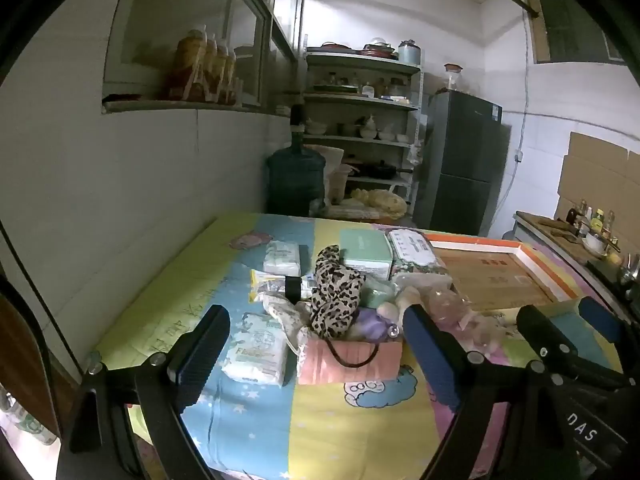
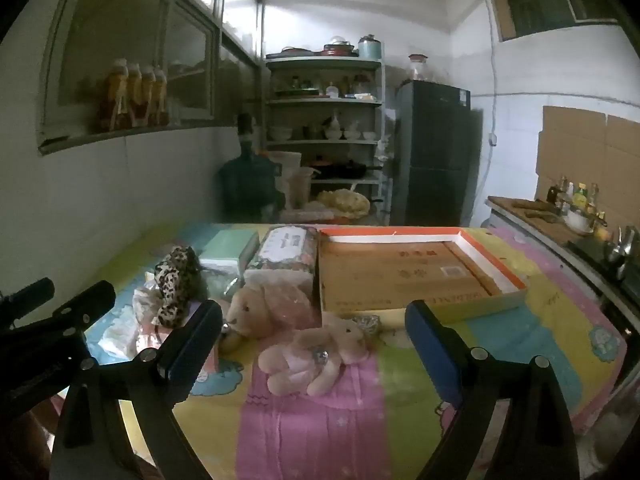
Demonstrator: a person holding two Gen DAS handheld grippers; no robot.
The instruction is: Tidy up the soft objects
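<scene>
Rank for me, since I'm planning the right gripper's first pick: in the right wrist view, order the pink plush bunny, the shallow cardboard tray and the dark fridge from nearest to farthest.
1. Pink plush bunny: lying just ahead of the open right gripper, between its fingers.
2. Shallow cardboard tray: farther back on the table, to the right.
3. Dark fridge: against the back wall, beyond the table.

Left of the cardboard tray (image 2: 420, 276): tissue packs (image 2: 280, 256), leopard cloth (image 2: 174, 280). Before its near left corner: two plush rabbits (image 2: 316, 354). Behind it: fridge (image 2: 436, 152), shelves (image 2: 324, 120).
</scene>
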